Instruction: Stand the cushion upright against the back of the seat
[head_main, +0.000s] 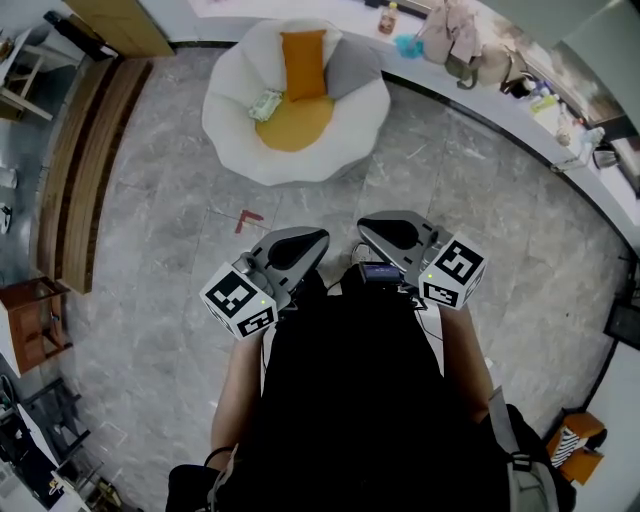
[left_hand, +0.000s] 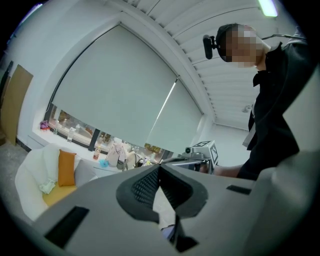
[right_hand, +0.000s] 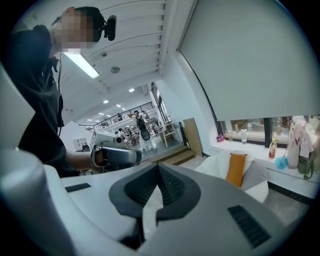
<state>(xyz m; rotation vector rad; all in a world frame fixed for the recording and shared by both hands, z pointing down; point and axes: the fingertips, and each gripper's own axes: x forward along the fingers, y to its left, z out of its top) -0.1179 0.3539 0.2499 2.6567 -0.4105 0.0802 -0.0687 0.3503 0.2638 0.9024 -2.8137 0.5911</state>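
Left tongs (head_main: 305, 243) and right tongs (head_main: 375, 228) are pressed together, holding nothing, well apart from the white chair (head_main: 230, 130). Orange cushion (head_main: 303, 63) already stands upright against its back, so looks done to me.

Windowsill clutter (head_main: 470, 50) too small to identify, pale green item (head_main: 265, 104) on seat (head_main: 230, 125) unclear, brown wooden piece (head_main: 35, 320) cut by left edge

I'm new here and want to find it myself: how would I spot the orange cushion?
Look for the big white round armchair on the grey floor, near the long white counter. The orange cushion stands upright against its backrest, above the round yellow seat pad. It is the only tall orange rectangle there; the cushion beside it is a grey cushion.
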